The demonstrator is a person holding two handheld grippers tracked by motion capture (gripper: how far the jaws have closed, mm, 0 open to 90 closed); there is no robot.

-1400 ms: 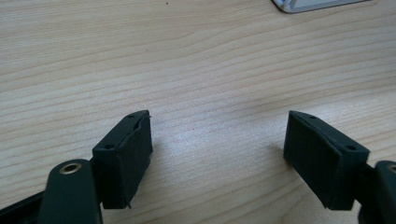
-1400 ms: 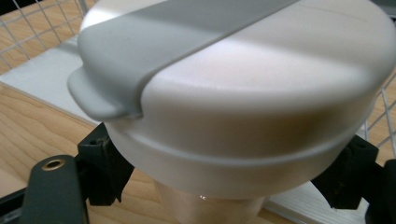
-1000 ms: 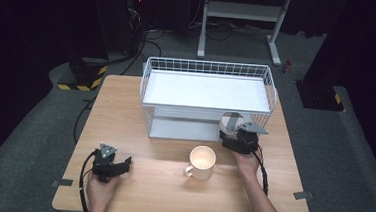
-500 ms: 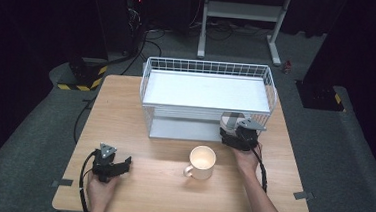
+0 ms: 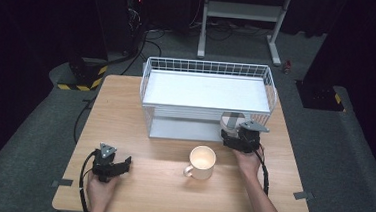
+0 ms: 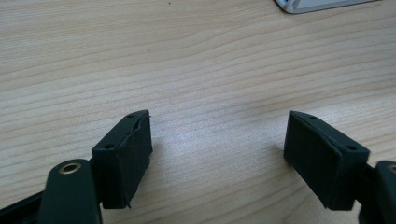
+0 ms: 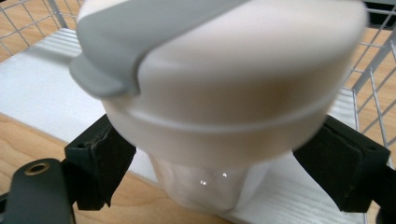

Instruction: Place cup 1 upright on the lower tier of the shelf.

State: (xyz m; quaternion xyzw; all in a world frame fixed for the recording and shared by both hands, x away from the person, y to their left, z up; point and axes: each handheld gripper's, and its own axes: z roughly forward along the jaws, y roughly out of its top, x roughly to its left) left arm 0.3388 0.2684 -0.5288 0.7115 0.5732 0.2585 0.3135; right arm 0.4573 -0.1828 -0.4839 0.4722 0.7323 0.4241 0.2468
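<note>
Easing my right gripper (image 7: 224, 163) jaws wider around the lidded jar (image 7: 219, 93), apparently released; left gripper (image 6: 219, 154) idles half-open, empty.

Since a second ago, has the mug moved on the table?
No. The mug sits at the same spot in front of the wire rack's lower shelf, its handle still toward the person's left.

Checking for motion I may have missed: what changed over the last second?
The right gripper has just been opening its jaws around the lidded bottle, which stands between them by the wire basket. The left gripper, the mug and both hands stayed where they were.
</note>
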